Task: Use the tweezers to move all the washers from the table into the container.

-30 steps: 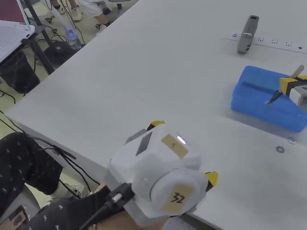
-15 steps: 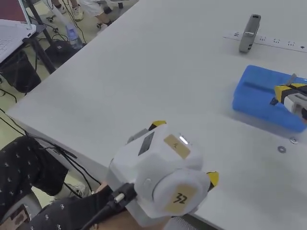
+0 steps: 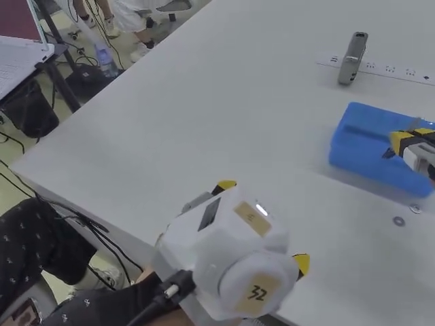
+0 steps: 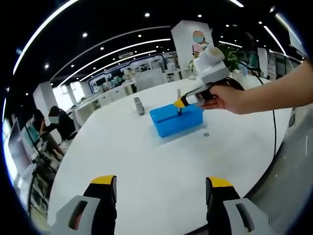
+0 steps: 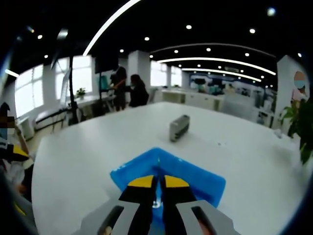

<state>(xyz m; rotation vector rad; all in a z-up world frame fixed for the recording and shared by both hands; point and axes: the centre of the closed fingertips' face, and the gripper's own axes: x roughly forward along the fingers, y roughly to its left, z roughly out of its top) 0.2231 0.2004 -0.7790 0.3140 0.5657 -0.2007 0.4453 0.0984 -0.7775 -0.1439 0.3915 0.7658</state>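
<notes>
Right claw (image 5: 158, 183) clamped on tweezers (image 4: 178, 108), tips apparently inside container (image 5: 201, 182) beneath it; left claw (image 4: 160, 182) apart, empty; washer (image 3: 398, 221) near right claw.

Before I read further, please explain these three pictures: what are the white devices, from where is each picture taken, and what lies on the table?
A person holds a two-jaw gripper in each hand. One picture comes from a camera on the person's head; the two round pictures come from cameras on the grippers. The left gripper is open and holds nothing. The right gripper is shut on tweezers above a blue box. Two washers lie on the white table beside the box.
</notes>
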